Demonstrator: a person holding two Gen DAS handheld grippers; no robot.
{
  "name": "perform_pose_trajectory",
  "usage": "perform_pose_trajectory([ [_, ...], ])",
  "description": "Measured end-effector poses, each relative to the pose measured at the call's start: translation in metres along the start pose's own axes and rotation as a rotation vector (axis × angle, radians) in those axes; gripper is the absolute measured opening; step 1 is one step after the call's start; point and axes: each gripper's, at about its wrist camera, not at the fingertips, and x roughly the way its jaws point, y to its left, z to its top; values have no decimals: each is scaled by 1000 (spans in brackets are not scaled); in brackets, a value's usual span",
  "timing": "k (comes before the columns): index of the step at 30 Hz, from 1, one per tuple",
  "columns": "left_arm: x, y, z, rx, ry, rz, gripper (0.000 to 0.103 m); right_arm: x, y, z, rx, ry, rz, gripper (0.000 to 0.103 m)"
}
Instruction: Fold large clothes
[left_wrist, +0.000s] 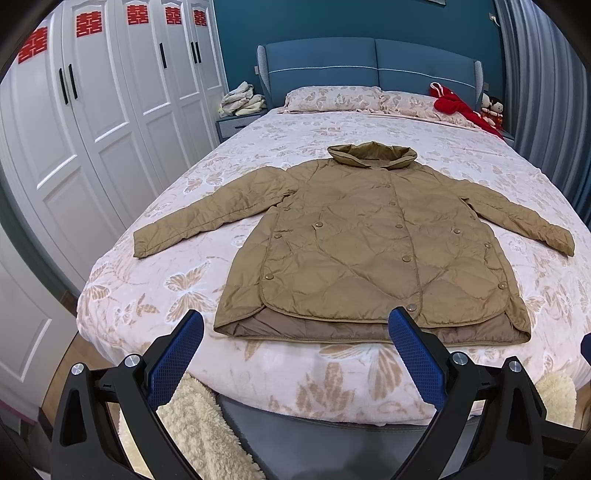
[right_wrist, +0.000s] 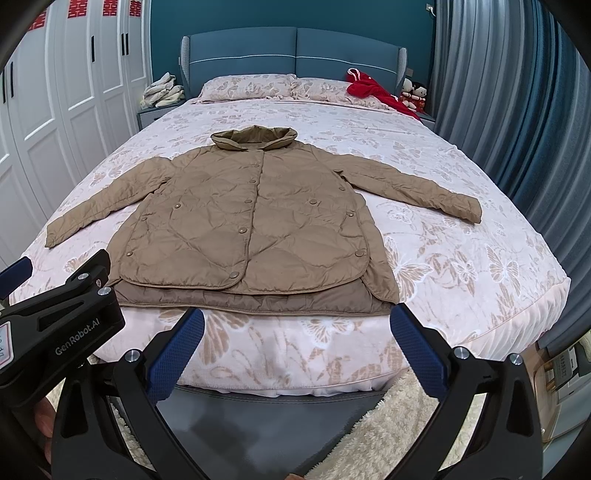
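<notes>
Your jacket lies buttoned and face up on the bed, sleeves spread wide, ready for folding. You hold the left gripper and right gripper wide apart and empty before the hem. The left tool's side reads "GenRobot.AI".

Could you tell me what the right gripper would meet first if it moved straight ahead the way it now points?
Probably the foot edge of the bed, then the brown jacket hem just beyond; depth is uncertain.
</notes>
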Motion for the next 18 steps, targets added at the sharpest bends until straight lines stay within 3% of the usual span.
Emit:
perform_pose_trajectory([
  [18, 0, 0, 0, 0, 0, -2, 98, 1, 0, 0, -3, 1, 1, 98],
])
